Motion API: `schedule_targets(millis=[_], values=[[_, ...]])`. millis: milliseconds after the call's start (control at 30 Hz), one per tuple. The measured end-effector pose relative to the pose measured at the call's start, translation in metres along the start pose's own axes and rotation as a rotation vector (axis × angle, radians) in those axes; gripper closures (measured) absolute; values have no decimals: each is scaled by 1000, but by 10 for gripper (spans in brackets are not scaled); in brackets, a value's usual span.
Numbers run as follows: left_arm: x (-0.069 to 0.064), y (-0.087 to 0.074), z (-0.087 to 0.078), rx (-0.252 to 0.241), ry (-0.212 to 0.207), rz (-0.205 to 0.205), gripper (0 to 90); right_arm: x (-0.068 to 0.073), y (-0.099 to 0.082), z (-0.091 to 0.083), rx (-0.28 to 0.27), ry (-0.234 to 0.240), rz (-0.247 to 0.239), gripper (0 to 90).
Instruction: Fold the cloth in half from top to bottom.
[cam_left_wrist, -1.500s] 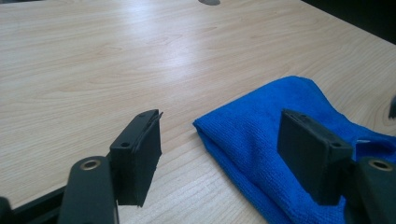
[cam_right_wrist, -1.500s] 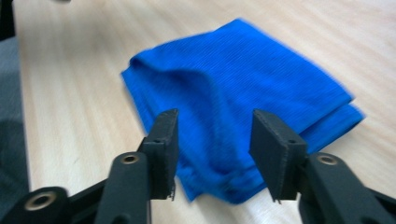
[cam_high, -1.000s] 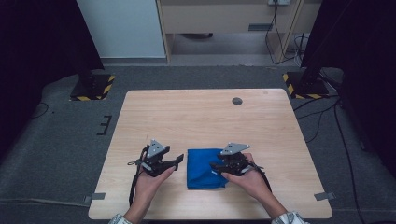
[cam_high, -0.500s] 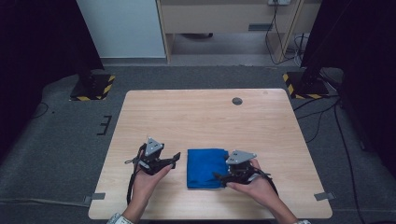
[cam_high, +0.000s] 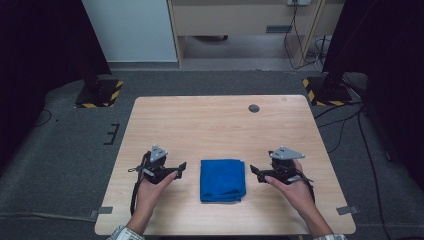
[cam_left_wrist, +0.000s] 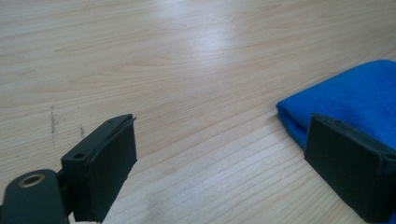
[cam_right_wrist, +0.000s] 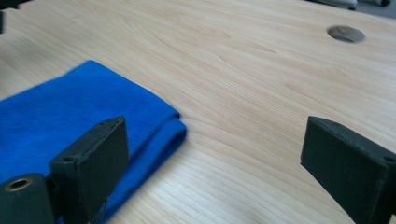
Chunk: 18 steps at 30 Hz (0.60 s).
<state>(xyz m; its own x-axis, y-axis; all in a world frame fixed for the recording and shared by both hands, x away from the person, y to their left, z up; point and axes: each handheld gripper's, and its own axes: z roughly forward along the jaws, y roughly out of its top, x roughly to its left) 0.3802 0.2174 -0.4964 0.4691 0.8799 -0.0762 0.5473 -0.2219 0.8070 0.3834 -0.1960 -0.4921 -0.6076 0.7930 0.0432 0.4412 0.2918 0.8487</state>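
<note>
Nearest the camera in the high view, both forearms enter at the bottom edge, cut off at the sleeves. Each hand wraps its tool from below, wrist low over the surface (cam_high: 210, 120), tips turned inward toward the folded blue cloth (cam_high: 222, 179) between them. That cloth lies flat at about six o'clock on the surface, clear of both tools.

At its nine o'clock sits the left claw (cam_high: 179, 169), wide, its jaws having just been opening with bare wood between them; in the left gripper view the right-hand jaw hides part of the cloth's near corner (cam_left_wrist: 345, 100). At three o'clock, a little apart from the cloth, sits the right claw (cam_high: 256, 172), wide too, jaws just opened onto bare wood; the right gripper view shows the cloth's doubled edge (cam_right_wrist: 70, 112), partly behind the left-hand jaw.

Farther off, toward one o'clock, a round hole (cam_high: 254, 108) marks the surface, also seen in the right gripper view (cam_right_wrist: 346, 33).
</note>
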Motion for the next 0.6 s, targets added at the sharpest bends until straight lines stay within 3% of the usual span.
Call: schedule_targets(millis=[200, 467, 600], values=[[11, -5, 8, 45, 9, 15, 73, -22, -9, 1, 42, -54, 51, 75], [31, -17, 21, 134, 53, -6, 70, -56, -27, 6, 125, -164, 121, 86], [35, -23, 28, 165, 76, 8, 69, -66, -34, 9, 168, -175, 160, 91]])
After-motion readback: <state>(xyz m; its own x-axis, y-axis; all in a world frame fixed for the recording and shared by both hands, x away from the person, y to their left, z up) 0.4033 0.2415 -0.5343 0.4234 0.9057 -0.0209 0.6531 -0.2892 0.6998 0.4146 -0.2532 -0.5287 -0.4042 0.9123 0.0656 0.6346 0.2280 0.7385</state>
